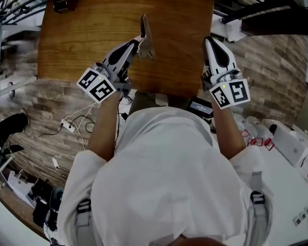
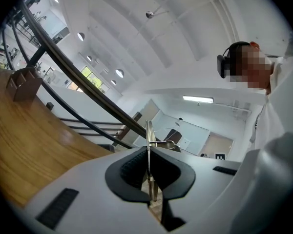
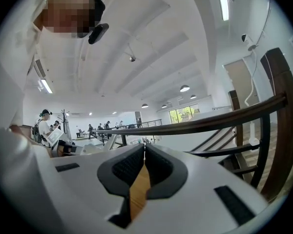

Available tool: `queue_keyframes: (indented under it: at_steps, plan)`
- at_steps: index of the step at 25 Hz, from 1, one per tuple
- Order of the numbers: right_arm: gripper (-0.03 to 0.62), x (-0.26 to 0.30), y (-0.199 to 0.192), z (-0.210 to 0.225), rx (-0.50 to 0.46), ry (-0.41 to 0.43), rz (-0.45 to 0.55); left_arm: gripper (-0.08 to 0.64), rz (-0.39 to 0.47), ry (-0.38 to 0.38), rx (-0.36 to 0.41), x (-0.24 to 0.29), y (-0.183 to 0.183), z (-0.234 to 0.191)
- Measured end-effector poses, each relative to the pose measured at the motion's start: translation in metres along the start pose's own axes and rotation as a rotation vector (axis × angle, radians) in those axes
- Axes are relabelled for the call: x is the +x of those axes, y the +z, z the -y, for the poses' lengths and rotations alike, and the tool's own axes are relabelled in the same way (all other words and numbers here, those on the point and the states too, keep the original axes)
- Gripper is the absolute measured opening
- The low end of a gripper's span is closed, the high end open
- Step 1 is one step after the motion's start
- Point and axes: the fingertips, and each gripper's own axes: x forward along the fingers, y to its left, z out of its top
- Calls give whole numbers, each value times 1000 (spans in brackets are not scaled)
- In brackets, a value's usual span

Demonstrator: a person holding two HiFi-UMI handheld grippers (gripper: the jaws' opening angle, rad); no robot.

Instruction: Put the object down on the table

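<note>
metal piece (image 1: pixel 145 31), pointing away, in left tongs (image 1: pixel 138 41)

Person's in a white short-sleeve shirt (image 1: pixel 159 173) with grey shoulder straps (image 1: pixel 83 209) and buckles. The left hand-held gripper (image 1: pixel 140 39) and right hand-held gripper (image 1: pixel 208 39) are white-shelled with black pads. Each carries a black-and-white marker cube (image 1: pixel 96 84).

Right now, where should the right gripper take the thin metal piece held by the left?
Probably the free end of the metal piece jutting past the left gripper, coming in from the right. It is a thin flat strip, so pads should close on its flat faces; the right gripper, now shut, must open first.
</note>
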Motion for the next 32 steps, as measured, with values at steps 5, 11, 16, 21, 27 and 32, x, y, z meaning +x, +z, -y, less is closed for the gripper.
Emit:
queue_keyframes:
  at_steps: [5, 11, 16, 21, 27, 32]
  plan:
    - [26, -2, 4, 18, -8, 7, 28, 15, -3, 39, -31, 19, -6, 1]
    - [26, -9, 8, 33, -1, -13, 42, 15, -24, 38, -203, 42, -30, -19]
    - [26, -22, 1, 45, 15, -46, 29, 15, 10, 7, -345, 59, -45, -34]
    - [26, -33, -8, 51, 32, -67, 10, 16, 101, 63, -480, 52, -59, -81]
    - [26, -41, -19, 51, 34, -63, -22, 15, 125, 224, -610, 35, -90, -125]
    - [26, -38, -25, 48, 30, -57, -42, 15, 164, 286, -697, 28, -108, -143]
